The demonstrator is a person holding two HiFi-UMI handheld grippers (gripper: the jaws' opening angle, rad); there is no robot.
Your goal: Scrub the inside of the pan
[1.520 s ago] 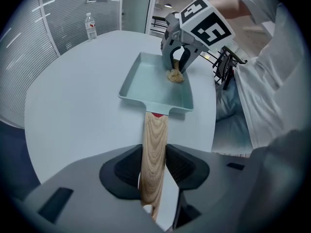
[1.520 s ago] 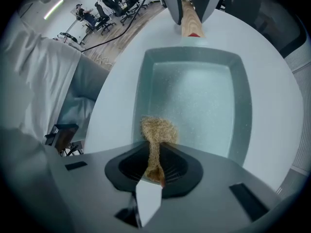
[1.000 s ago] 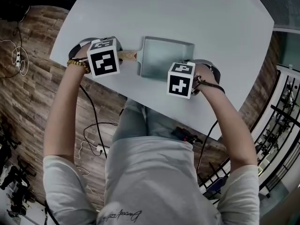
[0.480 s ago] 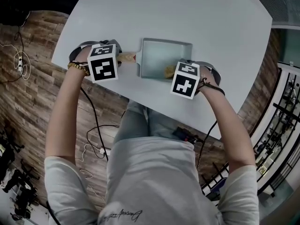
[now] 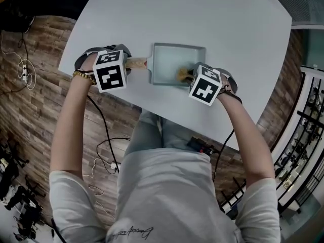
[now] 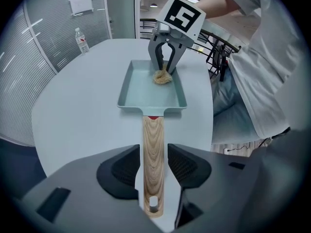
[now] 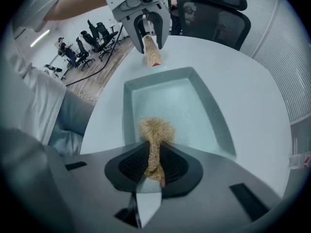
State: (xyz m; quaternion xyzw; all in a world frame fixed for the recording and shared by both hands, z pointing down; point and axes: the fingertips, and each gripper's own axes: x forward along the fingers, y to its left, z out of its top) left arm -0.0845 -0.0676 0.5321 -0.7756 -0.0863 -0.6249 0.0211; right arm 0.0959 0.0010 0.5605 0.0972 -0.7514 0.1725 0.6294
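The pan [image 5: 177, 45] sits on the table [image 5: 202, 14] close to your edge, with its handle [image 5: 135, 62] running out to your left. Your left gripper [image 6: 154, 166] is there, jaws opening with the handle between them and a pad just beside it on either side. Your right gripper [image 7: 154, 161] is at the pan's right end, and the scrubber [image 7: 156, 130] clamped in it rests inside the pan near that end. A bottle [image 6: 82, 40] stands well apart from the pan, by the table's far edge.

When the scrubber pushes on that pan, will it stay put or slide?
Probably slide: the pan sits on a smooth table, and the jaws of the left gripper are opening round the wooden handle, not pressing it. Its thin walls suggest it is light. The flat base makes tipping unlikely.
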